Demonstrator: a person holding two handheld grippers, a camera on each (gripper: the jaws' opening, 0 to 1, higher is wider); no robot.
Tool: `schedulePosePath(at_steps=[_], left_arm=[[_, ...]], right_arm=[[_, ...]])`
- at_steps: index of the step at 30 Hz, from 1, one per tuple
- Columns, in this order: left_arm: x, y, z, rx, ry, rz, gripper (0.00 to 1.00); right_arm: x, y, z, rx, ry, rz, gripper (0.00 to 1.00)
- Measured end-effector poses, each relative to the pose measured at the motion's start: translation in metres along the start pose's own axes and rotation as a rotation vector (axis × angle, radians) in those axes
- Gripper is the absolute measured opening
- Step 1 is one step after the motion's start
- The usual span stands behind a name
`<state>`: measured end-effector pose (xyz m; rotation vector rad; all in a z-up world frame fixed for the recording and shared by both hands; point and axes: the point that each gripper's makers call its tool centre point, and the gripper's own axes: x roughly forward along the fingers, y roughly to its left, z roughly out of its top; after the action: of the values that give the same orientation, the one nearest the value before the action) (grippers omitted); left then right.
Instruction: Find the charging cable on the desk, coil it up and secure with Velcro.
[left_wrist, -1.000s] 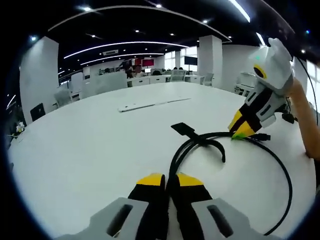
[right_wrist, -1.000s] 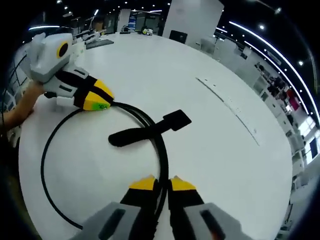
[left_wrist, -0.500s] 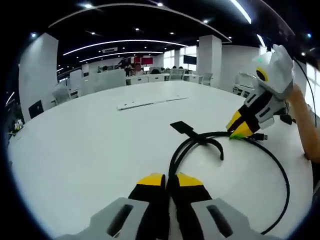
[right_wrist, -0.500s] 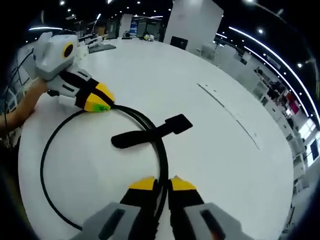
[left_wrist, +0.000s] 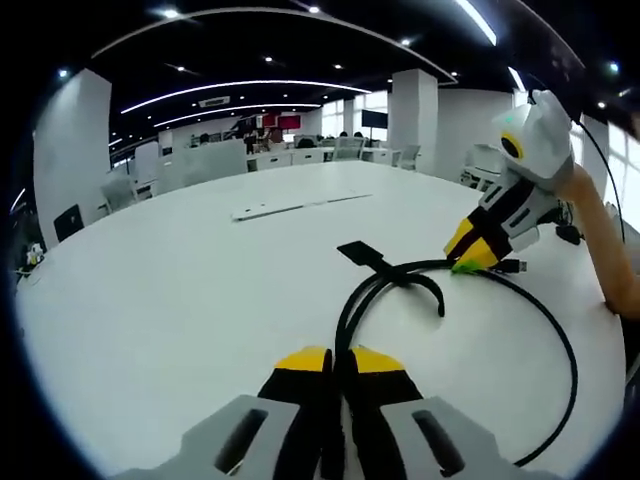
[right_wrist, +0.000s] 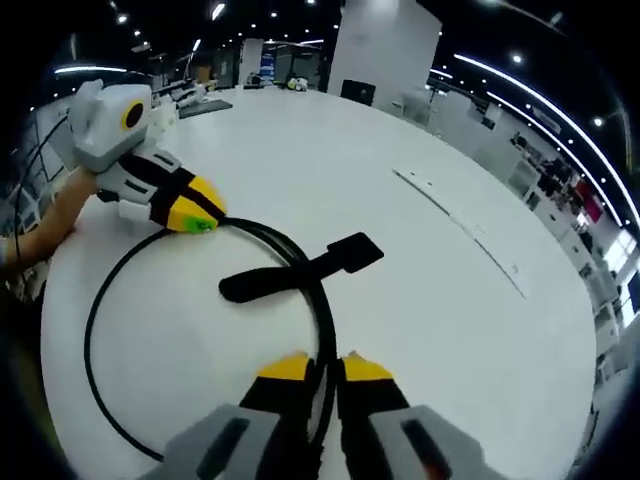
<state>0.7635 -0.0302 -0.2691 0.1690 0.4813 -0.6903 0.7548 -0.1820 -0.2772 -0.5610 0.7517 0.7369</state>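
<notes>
charging cable (left_wrist: 560, 350) lying looped on white desk (left_wrist: 180, 300), Velcro strap (right_wrist: 300, 268) crossing it | left gripper (left_wrist: 340, 362) clamping the strands, right gripper (right_wrist: 318, 368) clamping the loop's far side | looking light, springy, slick: gripping both strands near the strap

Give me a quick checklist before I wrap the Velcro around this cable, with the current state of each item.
1. Left claw shut on the cable: ok.
2. Right claw shut on the cable: ok.
3. Cable laid in a loop on the white desk: ok, one wide loop.
4. Loop tight enough to strap: not ok, it is wide and loose.
5. Velcro strap open and lying flat across the cable: ok.
6. Strap fixed to the cable: cannot tell.
</notes>
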Motion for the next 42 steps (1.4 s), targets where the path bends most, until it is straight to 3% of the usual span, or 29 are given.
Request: schedulePosePath(at_steps=[4, 7, 10, 14, 18, 19, 21, 23, 36, 42], left_arm=[[-0.001, -0.004, -0.002, 0.010, -0.001, -0.003, 0.08], [-0.001, -0.006, -0.003, 0.009, -0.007, -0.012, 0.08], [-0.001, -0.008, -0.004, 0.000, -0.009, -0.017, 0.08], [0.001, 0.000, -0.001, -0.001, -0.011, -0.023, 0.08], [0.002, 0.002, -0.001, 0.001, -0.012, -0.025, 0.08], [0.002, 0.002, -0.001, 0.001, -0.012, -0.025, 0.08], [0.002, 0.003, -0.001, -0.001, -0.011, -0.028, 0.08], [0.003, 0.005, 0.000, -0.009, -0.014, -0.034, 0.08], [0.011, 0.035, 0.011, -0.015, -0.018, -0.042, 0.08], [0.009, 0.026, 0.009, -0.017, -0.025, -0.050, 0.08]], right_arm=[[-0.001, -0.009, 0.013, -0.132, -0.050, -0.059, 0.17], [-0.002, -0.011, 0.019, -0.140, -0.095, -0.062, 0.18], [-0.001, -0.016, 0.018, -0.132, -0.095, -0.070, 0.24], [0.001, -0.015, 0.033, -0.273, -0.201, -0.066, 0.29], [-0.003, -0.004, 0.050, -0.493, -0.331, -0.077, 0.33], [-0.003, -0.002, 0.051, -0.512, -0.344, -0.079, 0.33], [-0.001, 0.001, 0.047, -0.492, -0.324, -0.063, 0.32], [0.001, 0.001, 0.046, -0.533, -0.319, -0.071, 0.32], [0.017, 0.018, 0.050, -0.613, -0.364, -0.049, 0.27], [0.012, 0.029, 0.060, -0.614, -0.400, -0.034, 0.27]])
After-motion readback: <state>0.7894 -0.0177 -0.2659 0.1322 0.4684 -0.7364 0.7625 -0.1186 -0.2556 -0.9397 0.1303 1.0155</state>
